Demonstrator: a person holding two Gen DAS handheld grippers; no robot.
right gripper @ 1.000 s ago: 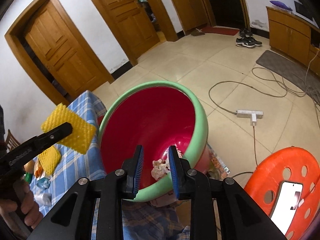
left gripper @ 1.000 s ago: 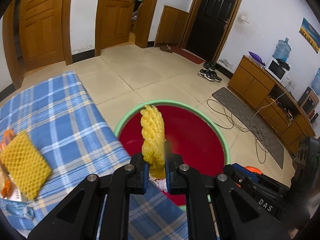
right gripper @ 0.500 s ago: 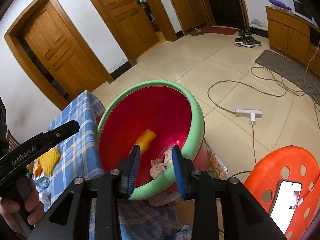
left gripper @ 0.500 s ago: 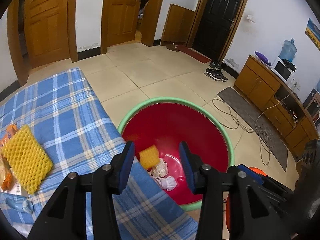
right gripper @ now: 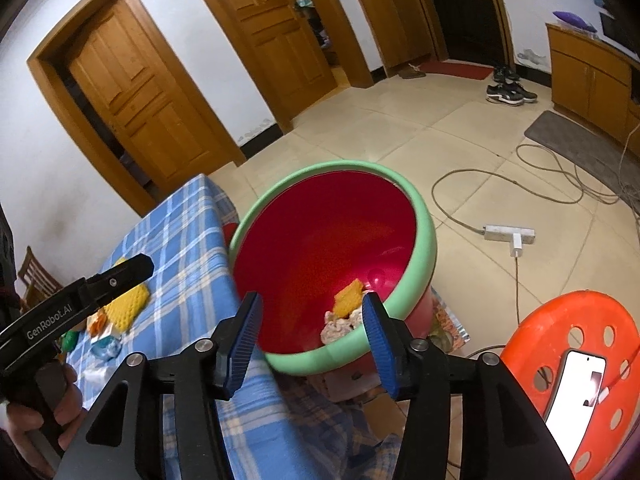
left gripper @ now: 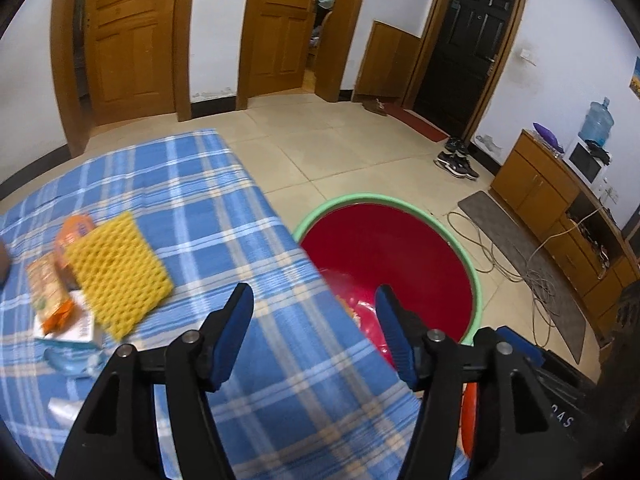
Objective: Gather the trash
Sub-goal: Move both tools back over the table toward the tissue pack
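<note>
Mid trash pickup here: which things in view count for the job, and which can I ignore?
Job:
- red basin, yellow foam net and crumpled tissue inside
- yellow foam net on the table
- wrappers beside it
- left gripper, right gripper, jaws opening, nothing between them

Ignore:
- orange stool, phone
- power strip
- shoes

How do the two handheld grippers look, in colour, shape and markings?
Both the left gripper and the right gripper have black angular frames with silver pivot bolts and blue ribbed pads on the jaws. The left one carries white "GenRobot.AI" lettering on its side.
</note>
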